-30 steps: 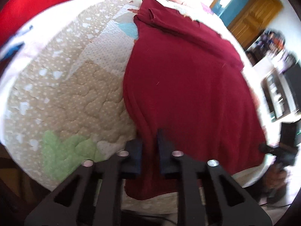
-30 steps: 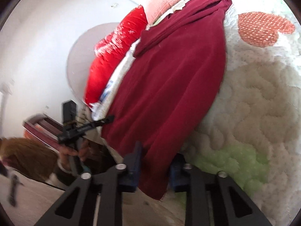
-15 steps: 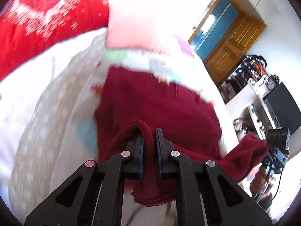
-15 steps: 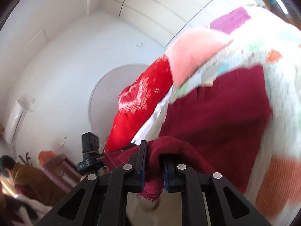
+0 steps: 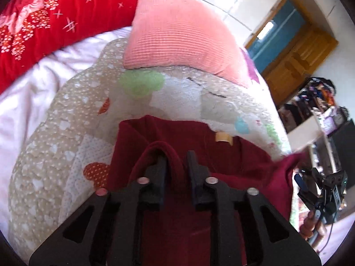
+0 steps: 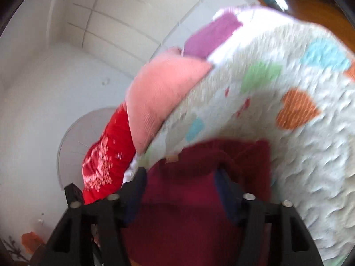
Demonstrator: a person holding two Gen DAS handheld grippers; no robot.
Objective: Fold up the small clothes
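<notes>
A dark red garment lies on a patchwork quilt, folded over so its lower edge rests near the collar label. My left gripper is slightly open, with a fold of the garment draped over its left finger. In the right wrist view the garment lies between the fingers of my right gripper, which is wide open. The right gripper also shows at the right edge of the left wrist view.
A pink pillow and a red blanket lie at the head of the bed. A wooden door and cluttered shelves stand to the right. A white wall is left of the bed.
Both grippers have carried the garment's lower edge up over its body to the collar end. Both have opened, the right one wide, letting the cloth go.
</notes>
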